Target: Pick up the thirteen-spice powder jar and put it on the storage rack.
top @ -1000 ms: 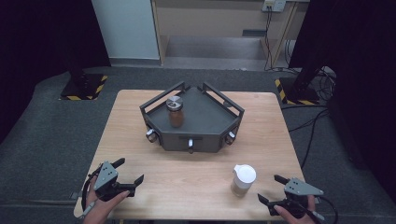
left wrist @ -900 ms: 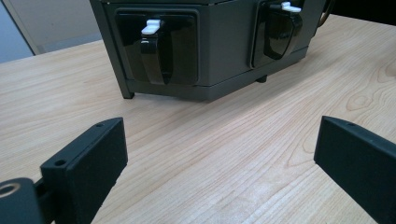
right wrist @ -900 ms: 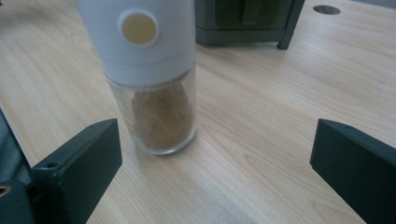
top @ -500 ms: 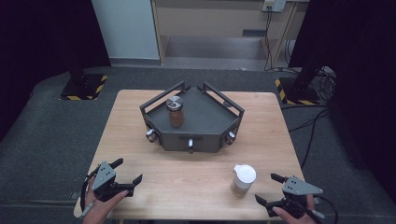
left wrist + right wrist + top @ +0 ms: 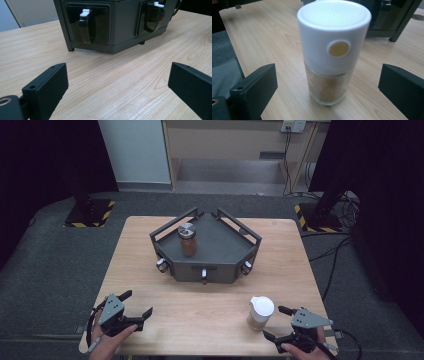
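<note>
Over the last second the right gripper [image 5: 282, 322] has crept forward along the near edge of the table [image 5: 200, 320] toward the white-capped shaker [image 5: 261, 312], and its jaws now stand wide apart with the shaker just ahead of them, not yet between them. In the right gripper view the shaker [image 5: 331, 52] stands upright on the wood, a clear glass body with pale powder under a broad white cap that has a small round tan spot on its side; the jaws frame it on both sides without touching.

The left gripper [image 5: 134, 306] has shifted only slightly, resting low at the table's near left corner, jaws spread and holding nothing. Its own view looks across bare wood at the front of the dark rack [image 5: 112, 22] with its white-tipped latches.

The rack [image 5: 205, 252] sits at the table's middle, well apart from the shaker, with a brown jar [image 5: 187, 240] with a metal lid already standing in its left part; exactly which compartment is hard to tell from above.

The approach suggests a grasp of the shaker comes next, probably to carry it to the rack.
</note>
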Demonstrator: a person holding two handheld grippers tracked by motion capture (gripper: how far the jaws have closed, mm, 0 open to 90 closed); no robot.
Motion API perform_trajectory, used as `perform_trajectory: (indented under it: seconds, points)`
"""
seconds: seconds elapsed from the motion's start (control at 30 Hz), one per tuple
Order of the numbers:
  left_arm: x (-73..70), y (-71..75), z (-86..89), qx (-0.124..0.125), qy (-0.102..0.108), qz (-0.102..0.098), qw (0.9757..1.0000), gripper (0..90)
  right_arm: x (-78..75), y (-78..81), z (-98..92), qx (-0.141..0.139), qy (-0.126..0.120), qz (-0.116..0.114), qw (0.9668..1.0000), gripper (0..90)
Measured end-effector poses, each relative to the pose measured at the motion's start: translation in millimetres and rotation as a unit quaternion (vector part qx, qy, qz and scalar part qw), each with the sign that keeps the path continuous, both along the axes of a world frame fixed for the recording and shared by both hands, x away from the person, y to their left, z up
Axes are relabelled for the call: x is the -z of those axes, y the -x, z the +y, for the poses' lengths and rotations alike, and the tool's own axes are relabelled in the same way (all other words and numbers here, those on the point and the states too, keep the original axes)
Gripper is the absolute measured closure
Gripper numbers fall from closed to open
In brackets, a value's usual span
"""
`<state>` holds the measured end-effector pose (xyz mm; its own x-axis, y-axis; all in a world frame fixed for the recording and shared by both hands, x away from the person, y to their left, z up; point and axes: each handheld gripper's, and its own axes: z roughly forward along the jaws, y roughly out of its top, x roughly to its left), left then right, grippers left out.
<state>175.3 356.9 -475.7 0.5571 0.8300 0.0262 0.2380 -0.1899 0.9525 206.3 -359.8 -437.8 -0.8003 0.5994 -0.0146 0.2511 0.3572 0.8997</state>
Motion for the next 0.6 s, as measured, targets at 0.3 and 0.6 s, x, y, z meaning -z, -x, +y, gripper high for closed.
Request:
perform_trajectory:
  seconds: [0.3, 0.6]
  points:
    - [0.4, -1.1, -0.4, 0.003, -0.002, 0.001, 1.0, 2.4, 0.4, -7.8, 6.0, 0.0, -0.008, -0.001, 1.0, 3.6]
    - [1.1, -1.3, -1.2, 0.006, -0.002, 0.001, 1.0, 2.4, 1.8, -14.1, 13.2, -0.007, -0.006, -0.003, 1.0, 5.8]
